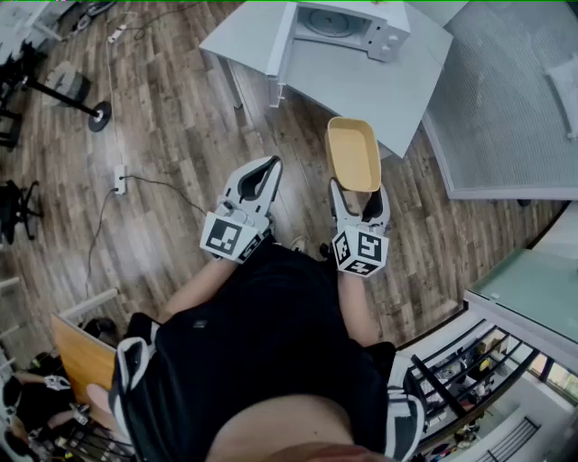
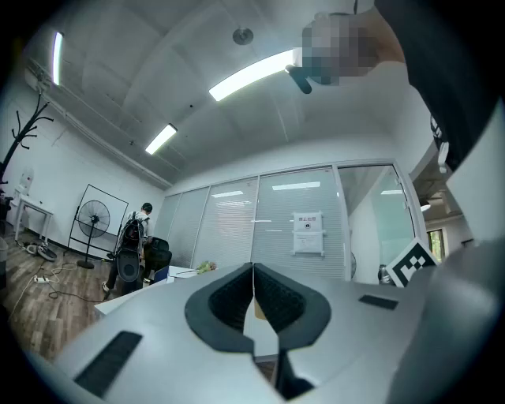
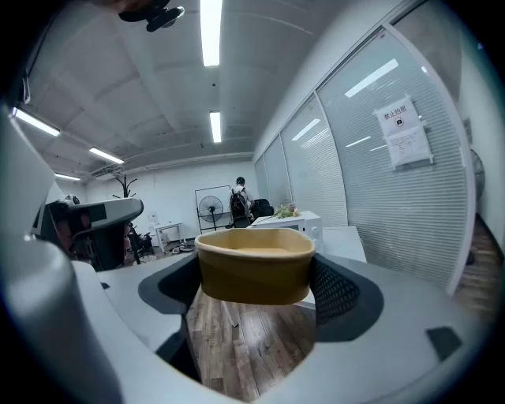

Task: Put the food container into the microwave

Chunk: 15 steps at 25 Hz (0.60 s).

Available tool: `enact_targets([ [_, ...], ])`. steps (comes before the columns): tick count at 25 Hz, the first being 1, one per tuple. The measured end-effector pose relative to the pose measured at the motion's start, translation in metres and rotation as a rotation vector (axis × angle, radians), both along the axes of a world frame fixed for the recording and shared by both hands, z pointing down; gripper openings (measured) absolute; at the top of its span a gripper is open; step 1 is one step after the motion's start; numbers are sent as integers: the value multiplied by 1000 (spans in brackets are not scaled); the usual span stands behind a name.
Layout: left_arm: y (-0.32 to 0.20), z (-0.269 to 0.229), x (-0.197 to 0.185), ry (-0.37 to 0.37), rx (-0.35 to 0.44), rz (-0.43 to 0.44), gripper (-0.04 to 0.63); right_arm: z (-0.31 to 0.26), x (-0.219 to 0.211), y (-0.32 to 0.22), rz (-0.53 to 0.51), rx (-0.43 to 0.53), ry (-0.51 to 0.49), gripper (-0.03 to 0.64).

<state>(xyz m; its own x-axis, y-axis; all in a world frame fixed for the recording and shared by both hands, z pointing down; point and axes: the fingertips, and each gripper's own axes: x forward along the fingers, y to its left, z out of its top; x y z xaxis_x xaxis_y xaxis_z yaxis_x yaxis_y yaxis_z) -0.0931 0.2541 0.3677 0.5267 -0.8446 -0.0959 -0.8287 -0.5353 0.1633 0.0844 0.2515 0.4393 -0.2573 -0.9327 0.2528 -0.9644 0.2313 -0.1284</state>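
The person stands on a wooden floor point(image 1: 181, 117) facing a white desk point(image 1: 361, 86) on the far side of the scene. A white microwave point(image 1: 348, 23) sits on that desk with its door point(image 1: 280, 41) swung open toward the left.

The right tongs point(image 1: 359, 197) are spread wide and pinch a yellow food container point(image 1: 352, 153) by its near end, one pad on each side wall. The container is upright with its open top facing up. It juts away from the person toward the desk. It hangs over the floor, near the desk's near edge and still well apart from the microwave.

The left tongs point(image 1: 269, 167) are pressed together, with nothing gripped between the pads. They are held just to the left of the right tongs, at about the same distance from the person and apart from the container.

A standing fan point(image 1: 72, 88) is on the floor at the far left. A power strip point(image 1: 119, 180) with its cable lies to the left of the left tongs.
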Motion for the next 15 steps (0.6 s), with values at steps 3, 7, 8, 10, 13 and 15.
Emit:
enact_targets([
  [3, -1, 0, 2, 9, 12, 14, 23, 0, 1, -4, 1, 2, -1, 451],
  [7, -4, 2, 4, 5, 14, 20, 23, 0, 3, -8, 5, 2, 3, 451],
  [8, -4, 2, 4, 7, 16, 23, 23, 0, 2, -8, 6, 2, 4, 451],
  [10, -6, 2, 2, 1, 12, 19, 23, 0, 1, -9, 7, 1, 5, 451],
  [13, -9, 0, 0, 19, 27, 18, 23, 1, 0, -12, 9, -1, 9, 451],
  [15, -10, 0, -2, 26, 23, 18, 23, 2, -1, -13, 10, -3, 8, 451],
])
